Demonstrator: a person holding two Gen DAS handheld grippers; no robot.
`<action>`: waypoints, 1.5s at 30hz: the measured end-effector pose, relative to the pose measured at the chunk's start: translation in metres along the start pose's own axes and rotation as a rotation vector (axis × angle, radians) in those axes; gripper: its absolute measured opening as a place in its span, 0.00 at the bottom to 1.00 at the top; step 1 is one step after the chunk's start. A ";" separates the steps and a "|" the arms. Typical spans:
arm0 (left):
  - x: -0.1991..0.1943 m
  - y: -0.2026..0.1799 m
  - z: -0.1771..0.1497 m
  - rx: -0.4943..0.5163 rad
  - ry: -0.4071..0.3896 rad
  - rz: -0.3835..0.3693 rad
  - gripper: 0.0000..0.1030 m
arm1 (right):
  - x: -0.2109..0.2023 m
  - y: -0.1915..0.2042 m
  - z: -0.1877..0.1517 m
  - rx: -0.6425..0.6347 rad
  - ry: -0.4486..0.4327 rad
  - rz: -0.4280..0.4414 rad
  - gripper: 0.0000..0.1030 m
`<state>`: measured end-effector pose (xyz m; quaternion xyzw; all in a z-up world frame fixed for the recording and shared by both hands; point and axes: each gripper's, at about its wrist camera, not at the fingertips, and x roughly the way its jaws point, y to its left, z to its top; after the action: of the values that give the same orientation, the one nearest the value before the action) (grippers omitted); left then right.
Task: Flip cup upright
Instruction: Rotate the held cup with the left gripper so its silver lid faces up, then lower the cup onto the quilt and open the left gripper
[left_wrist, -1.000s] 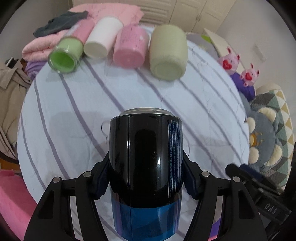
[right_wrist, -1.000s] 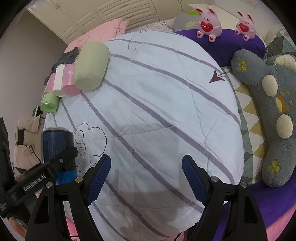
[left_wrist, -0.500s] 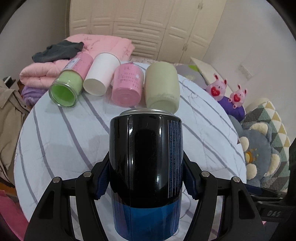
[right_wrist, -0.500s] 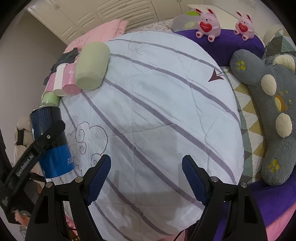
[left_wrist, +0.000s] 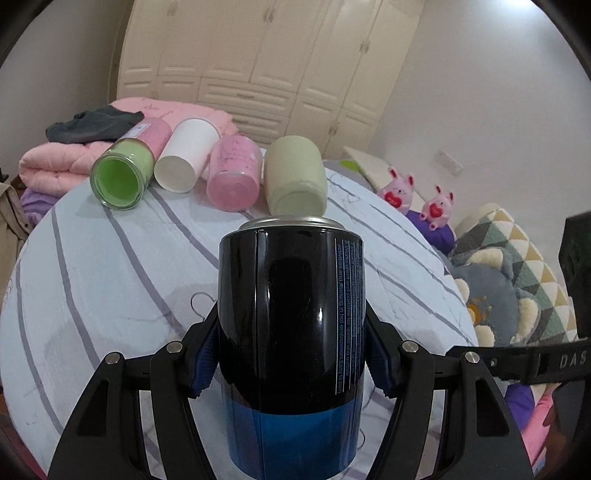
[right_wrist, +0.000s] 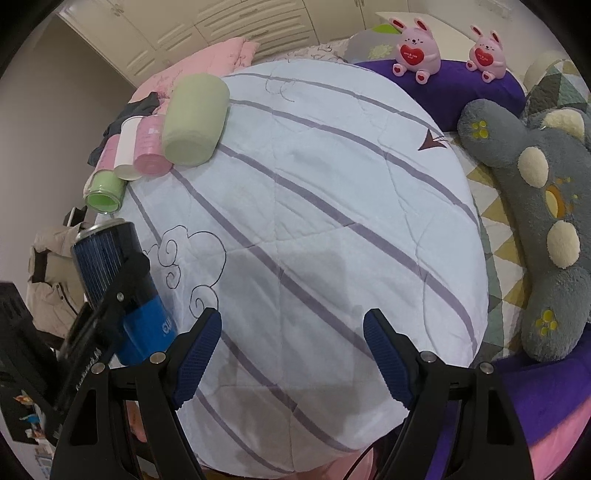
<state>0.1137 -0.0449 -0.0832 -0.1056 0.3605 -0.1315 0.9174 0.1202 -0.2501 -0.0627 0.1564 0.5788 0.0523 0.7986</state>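
Gripping the dark blue-and-black cup (left_wrist: 291, 350) around its middle, the left gripper (left_wrist: 291, 354) presses one blue pad against each side of the body; the cup stands roughly upright, silver rim on top, held clear of the striped white quilt (left_wrist: 110, 288) over its near left part. In the right wrist view the same cup (right_wrist: 110, 273) leans slightly and sits at the far left of the frame. The right gripper (right_wrist: 291, 350) hangs over the near edge of the quilt with its fingers wide apart and nothing between them. Along the far left edge of the quilt four cups lie on their sides in a row, touching: a green glass cup (left_wrist: 120, 177), a white cup (left_wrist: 186, 155), a pink cup (left_wrist: 234, 173) and a pale green cup (left_wrist: 295, 177). To the right lie a grey plush toy (right_wrist: 535, 229) and two pink plush rabbits (right_wrist: 417, 51).
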 end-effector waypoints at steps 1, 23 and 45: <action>-0.001 -0.001 -0.003 0.005 -0.001 -0.001 0.66 | -0.001 0.001 -0.003 0.001 0.000 0.000 0.78; -0.035 0.007 -0.026 -0.001 -0.004 -0.046 0.66 | -0.027 0.028 -0.055 -0.026 -0.058 -0.031 0.78; -0.079 -0.008 -0.055 0.083 -0.102 0.054 0.96 | -0.031 0.020 -0.074 0.002 -0.069 -0.024 0.78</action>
<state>0.0185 -0.0331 -0.0700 -0.0640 0.3102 -0.1160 0.9414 0.0421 -0.2251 -0.0493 0.1522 0.5526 0.0367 0.8186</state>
